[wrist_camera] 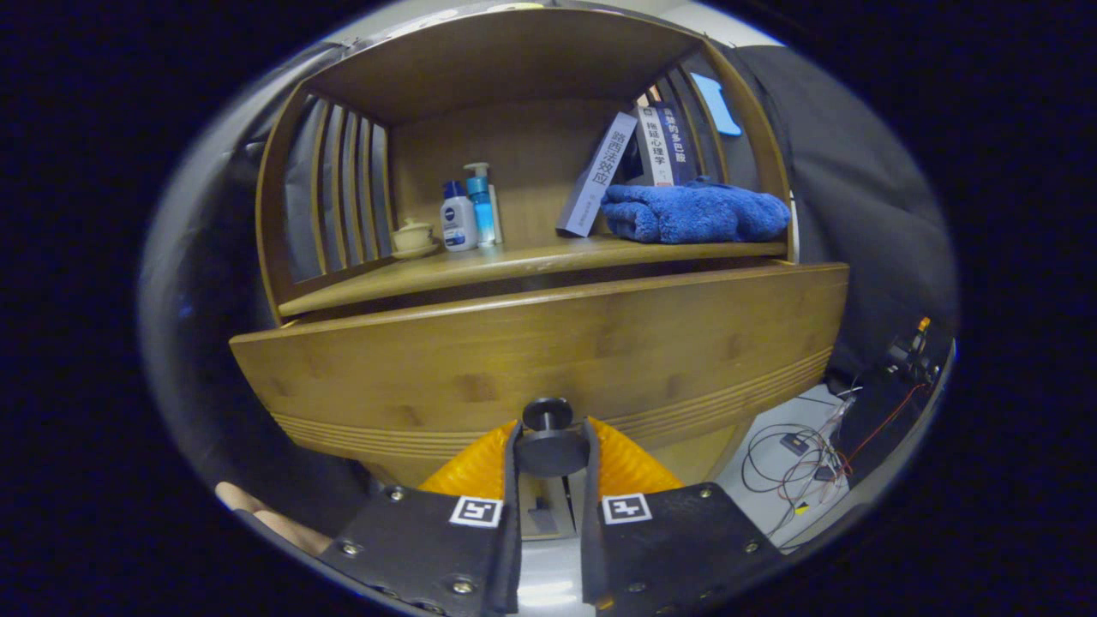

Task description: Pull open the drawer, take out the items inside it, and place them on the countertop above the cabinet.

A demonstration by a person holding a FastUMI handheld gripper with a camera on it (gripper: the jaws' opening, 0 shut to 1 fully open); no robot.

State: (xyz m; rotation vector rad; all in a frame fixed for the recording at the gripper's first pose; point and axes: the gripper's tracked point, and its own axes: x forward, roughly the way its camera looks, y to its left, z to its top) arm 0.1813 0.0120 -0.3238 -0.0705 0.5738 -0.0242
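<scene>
The wooden cabinet (531, 171) is the biggest thing ahead, an open-fronted bamboo unit with slatted sides. Its drawer (548, 343) stands pulled out toward the camera, the broad front panel curving across the scene below the worktop (514, 261), with a dark gap showing between the panel's top edge and the worktop. What lies inside the drawer cannot be seen from here.

On the worktop, at the right, a folded blue towel (694, 214) lies in front of a few books (634, 163) that lean against one another. At the left stand two small bottles (470, 210), touching side by side, and next to them a small lidded cup (413, 236) on a saucer.

The tongs (550, 454) are clenched on the drawer's black knob (548, 437): both orange-backed fingers (480, 467) press against its round disc from either side, at the lower middle of the front panel. On the floor to the right lies a tangle of cables (797, 463).
</scene>
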